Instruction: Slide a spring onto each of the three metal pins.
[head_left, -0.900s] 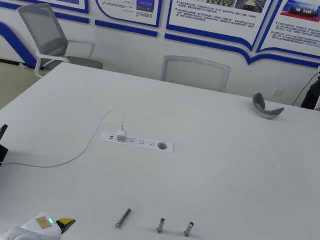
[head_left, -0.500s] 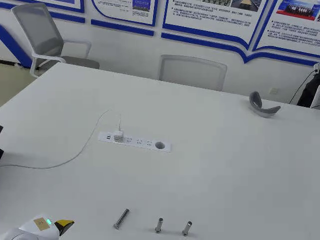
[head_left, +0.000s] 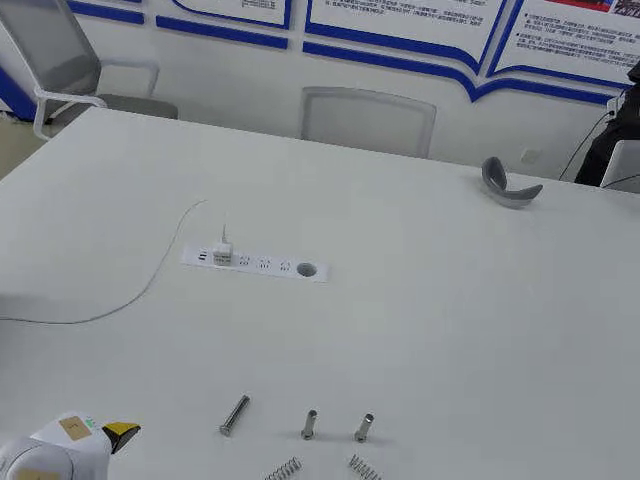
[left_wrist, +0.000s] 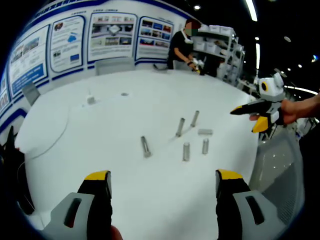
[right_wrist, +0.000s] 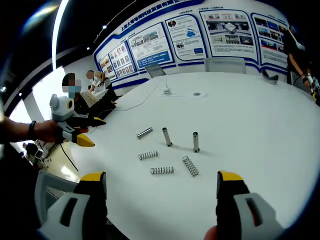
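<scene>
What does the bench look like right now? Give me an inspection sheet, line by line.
Surface: white table, bare apart from the items below.
Job's things: lying pin; two upright pins; three springs loose beside them, none on a pin.
Clutter: grey curved piece near the far edge.
Grippers: left gripper open, right gripper open, both holding nothing.
Cables: power strip with charger and white cable.
Surroundings: chairs, wall posters.
</scene>
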